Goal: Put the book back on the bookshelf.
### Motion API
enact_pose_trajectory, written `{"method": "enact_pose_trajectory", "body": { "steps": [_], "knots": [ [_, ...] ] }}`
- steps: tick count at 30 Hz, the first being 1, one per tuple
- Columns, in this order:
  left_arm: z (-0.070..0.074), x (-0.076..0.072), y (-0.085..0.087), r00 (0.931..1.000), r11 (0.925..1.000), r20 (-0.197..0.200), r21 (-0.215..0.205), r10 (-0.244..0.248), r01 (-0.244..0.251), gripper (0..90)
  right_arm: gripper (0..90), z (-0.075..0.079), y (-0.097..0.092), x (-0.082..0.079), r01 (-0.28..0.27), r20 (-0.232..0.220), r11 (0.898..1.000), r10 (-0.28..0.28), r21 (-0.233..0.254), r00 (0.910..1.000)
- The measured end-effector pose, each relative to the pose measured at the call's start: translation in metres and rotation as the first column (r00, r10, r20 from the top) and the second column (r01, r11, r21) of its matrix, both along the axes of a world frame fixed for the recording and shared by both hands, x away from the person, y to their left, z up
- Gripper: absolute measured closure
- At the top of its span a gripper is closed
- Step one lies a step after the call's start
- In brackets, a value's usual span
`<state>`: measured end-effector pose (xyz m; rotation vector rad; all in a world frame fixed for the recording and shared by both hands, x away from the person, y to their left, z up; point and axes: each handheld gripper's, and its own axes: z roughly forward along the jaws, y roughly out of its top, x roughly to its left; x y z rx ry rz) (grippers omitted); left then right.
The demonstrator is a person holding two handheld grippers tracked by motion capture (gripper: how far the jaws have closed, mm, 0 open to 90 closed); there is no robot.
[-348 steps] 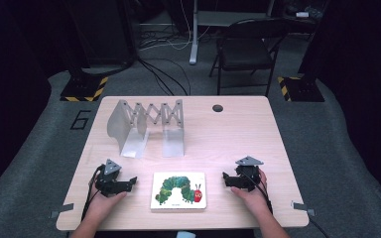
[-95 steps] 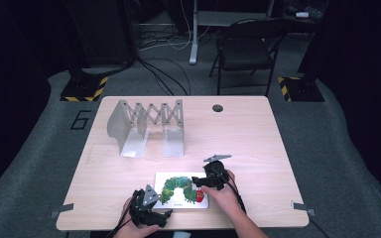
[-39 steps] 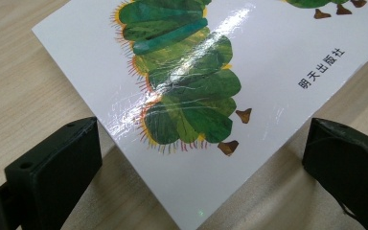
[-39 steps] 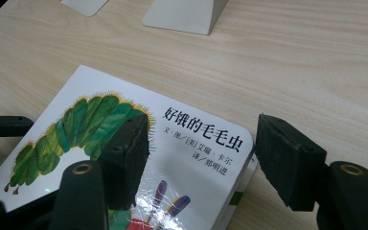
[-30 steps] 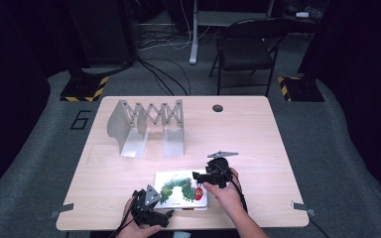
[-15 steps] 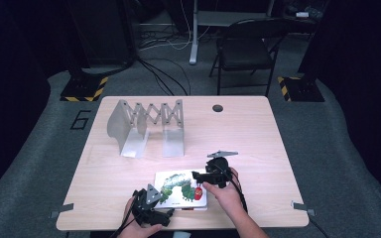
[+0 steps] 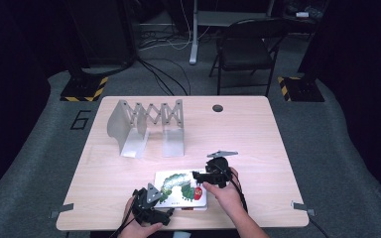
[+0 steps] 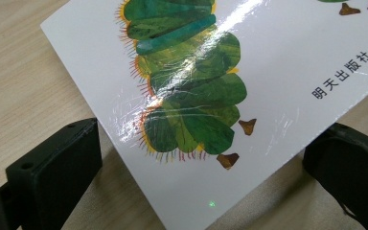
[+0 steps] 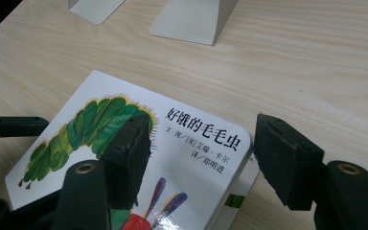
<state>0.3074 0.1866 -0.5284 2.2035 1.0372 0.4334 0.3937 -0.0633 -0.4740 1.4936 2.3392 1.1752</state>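
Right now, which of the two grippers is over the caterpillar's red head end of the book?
The right gripper, at the book's right side, where the red head is. The left gripper straddles the near left corner, by the green tail.

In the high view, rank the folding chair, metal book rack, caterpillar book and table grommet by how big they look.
1. folding chair, though it stands farther off
2. metal book rack
3. caterpillar book
4. table grommet
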Motion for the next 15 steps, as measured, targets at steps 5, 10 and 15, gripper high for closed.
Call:
{"method": "enact_pose_trajectory", "body": {
  "steps": [5,10,15],
  "knots": [
    [0.0003,0.0001,0.0002,1.0,1.0,-0.002,0.003,-0.001,0.001,0.0,38.0,-0.0002,-0.0002,0.0002,-0.002,0.0,1.0,0.002,0.001,1.0],
    [0.0001,-0.0002,0.0005,1.0,1.0,0.001,-0.001,-0.005,0.005,0.0,38.3,-0.0005,-0.0001,0.0003,-0.002,-0.001,1.0,0.002,-0.001,1.0],
    [0.0008,-0.0021,0.0002,0.9995,0.9998,0.03,0.017,-0.007,0.007,0.7,39.3,-0.0021,-0.0013,0.0014,-0.01,0.003,1.0,0.01,-0.007,0.9999]
  ]
}}
